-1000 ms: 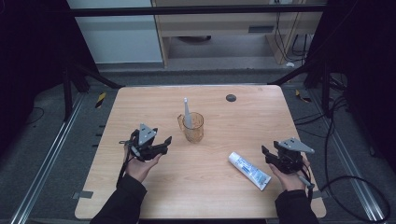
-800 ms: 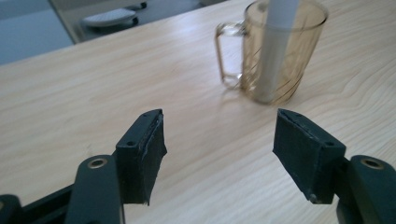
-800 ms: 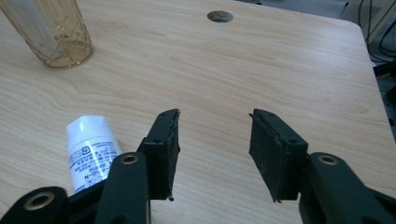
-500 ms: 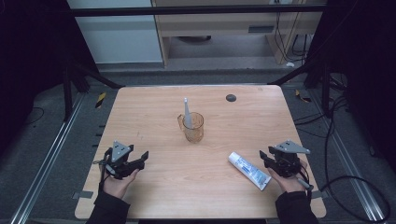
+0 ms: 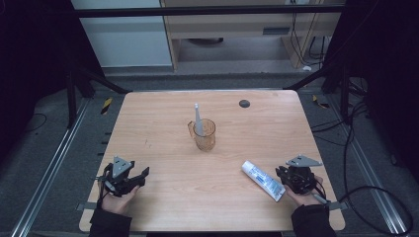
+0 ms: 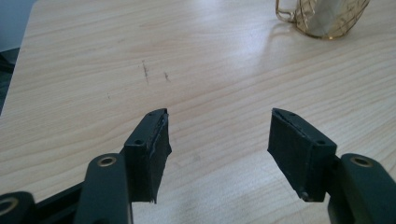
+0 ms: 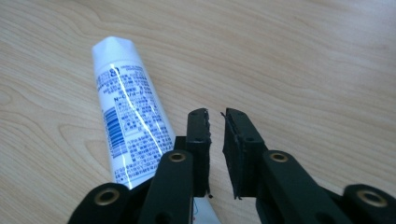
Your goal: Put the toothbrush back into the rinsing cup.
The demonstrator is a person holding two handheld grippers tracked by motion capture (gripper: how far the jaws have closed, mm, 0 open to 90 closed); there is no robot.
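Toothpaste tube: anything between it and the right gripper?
Nothing visible. The toothpaste tube lies flat on the table just beside the right gripper, on its left. In the right gripper view the jaws stand nearly closed with nothing between them, next to the tube, over bare wood.

You get an evenly lit table [image 5: 163,123] against dark surroundings; high view is soft. Glare streaks the toothpaste tube [image 7: 130,126] from 11 to 5 o'clock. Gripper views stay sharp, shadows faint.
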